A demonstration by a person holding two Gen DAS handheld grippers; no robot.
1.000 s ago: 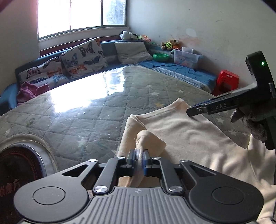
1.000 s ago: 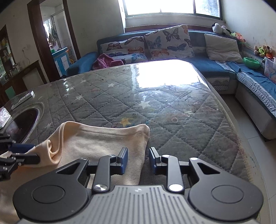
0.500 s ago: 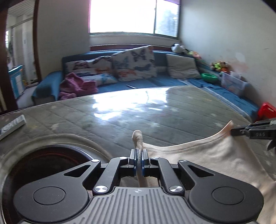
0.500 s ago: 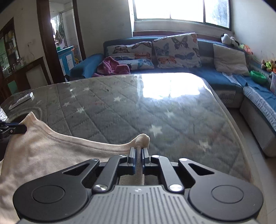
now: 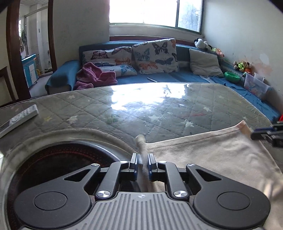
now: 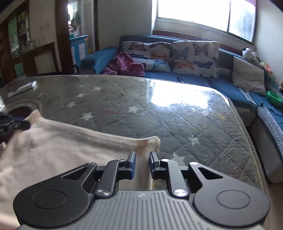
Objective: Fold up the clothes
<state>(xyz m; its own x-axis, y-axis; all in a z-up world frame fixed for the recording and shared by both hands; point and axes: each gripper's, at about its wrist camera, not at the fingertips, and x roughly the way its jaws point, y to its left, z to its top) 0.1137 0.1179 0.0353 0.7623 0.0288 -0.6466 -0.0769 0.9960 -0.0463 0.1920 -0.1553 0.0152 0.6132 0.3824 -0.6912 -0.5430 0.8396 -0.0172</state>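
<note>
This is somebody's living room, lived-in and a bit cluttered. A blue corner sofa (image 5: 159,77) runs under a bright window (image 5: 155,12), piled with butterfly-print cushions (image 5: 155,56), a plain grey cushion (image 5: 205,62) and a crumpled pink garment (image 5: 95,76). Stuffed toys (image 5: 203,44) sit along the sofa back, beside a green bowl (image 5: 232,76) and a clear plastic bin (image 5: 254,86). The desk (image 5: 159,109) wears a quilted, star-patterned cover under glossy plastic, with a remote control (image 5: 19,120) on it. A doorway (image 6: 79,35) opens onto another room with a blue cabinet (image 6: 79,47).
</note>
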